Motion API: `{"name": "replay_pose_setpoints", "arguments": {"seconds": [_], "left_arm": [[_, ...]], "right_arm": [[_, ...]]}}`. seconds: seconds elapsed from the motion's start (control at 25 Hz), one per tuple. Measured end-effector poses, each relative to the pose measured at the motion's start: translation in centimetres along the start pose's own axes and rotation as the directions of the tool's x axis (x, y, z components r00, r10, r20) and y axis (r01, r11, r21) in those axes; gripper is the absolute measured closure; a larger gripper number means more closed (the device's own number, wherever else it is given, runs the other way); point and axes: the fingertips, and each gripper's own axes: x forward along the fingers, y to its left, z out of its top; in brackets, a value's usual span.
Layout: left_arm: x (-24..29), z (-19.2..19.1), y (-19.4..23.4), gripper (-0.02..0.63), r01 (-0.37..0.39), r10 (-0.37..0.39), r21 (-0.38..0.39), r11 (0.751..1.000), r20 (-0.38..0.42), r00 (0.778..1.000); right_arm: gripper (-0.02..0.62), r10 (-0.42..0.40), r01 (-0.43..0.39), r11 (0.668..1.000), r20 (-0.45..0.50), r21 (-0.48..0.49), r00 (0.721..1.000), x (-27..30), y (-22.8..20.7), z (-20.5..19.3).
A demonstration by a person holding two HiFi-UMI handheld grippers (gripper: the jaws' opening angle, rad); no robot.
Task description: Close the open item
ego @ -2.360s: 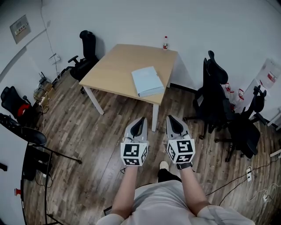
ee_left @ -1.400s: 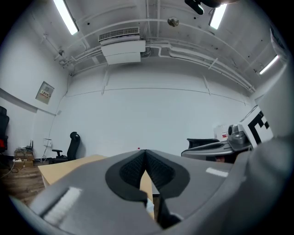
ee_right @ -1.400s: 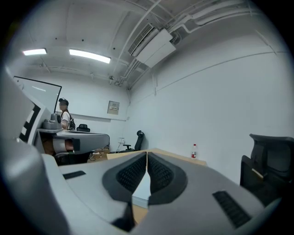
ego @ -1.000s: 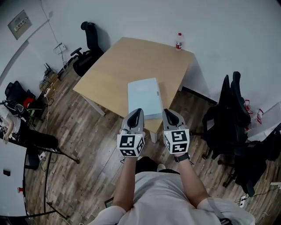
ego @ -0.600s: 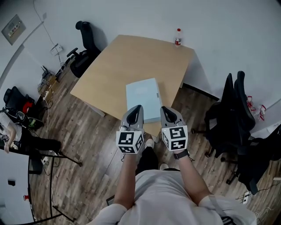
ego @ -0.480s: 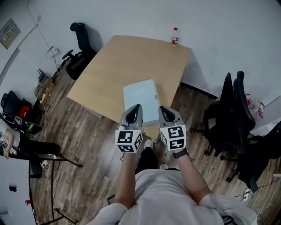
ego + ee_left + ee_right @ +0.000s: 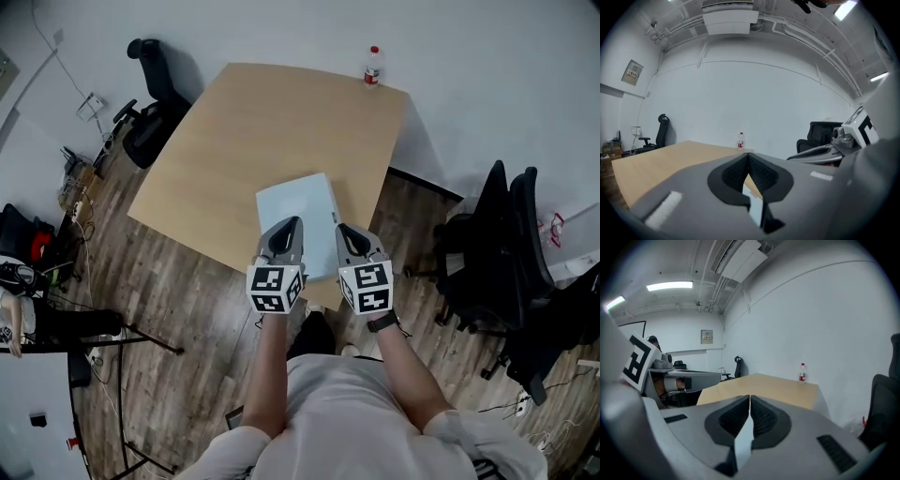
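Near the front edge of the table (image 7: 253, 131), over toward its near right corner, there's a pale blue flat case (image 7: 298, 211). That's got to be the thing to close. Honestly, from the head view it just looks flat, so I can't tell how far open it is or where the hinge runs. There's a small tab or latch on its right edge, but it's too small to make out.

My guess on handling: thin, stiff and pretty light, with a smooth skin that could skate on the bare wood if you shove it sideways. I'd go for the free edge of the lid with one gripper and hold the base down with the other, then press flat.

Left gripper (image 7: 292, 223) has its fingers pressed together with nothing in them. In its own view the ribbed pads meet in a line, and you only see a sliver of the blue case through the slot below. Right gripper (image 7: 343, 229) is the same, pads together and empty. Both hang side by side over the near end of the case, not touching it as far as I can see. They'll need to open up before grabbing anything.

A bottle (image 7: 372, 66) stands at the far right corner, well apart from it all.
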Motion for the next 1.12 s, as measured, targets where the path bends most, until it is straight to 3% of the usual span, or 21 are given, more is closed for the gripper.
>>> {"name": "replay_pose_setpoints", "arguments": {"seconds": [0.56,1.12], "left_arm": [[7.3,-4.0,3.7,0.597,0.061,-0.062,-0.013,0.998,-0.144,0.988],[12.2,-8.0,4.1,0.597,0.133,-0.126,0.007,0.991,-0.265,0.956]], "right_arm": [[0.581,-0.021,0.033,0.996,-0.144,0.084,0.989,6.9,-1.8,-5.2],[0.581,-0.031,0.066,0.988,-0.240,0.141,0.970,8.9,-3.5,-8.9]]}}
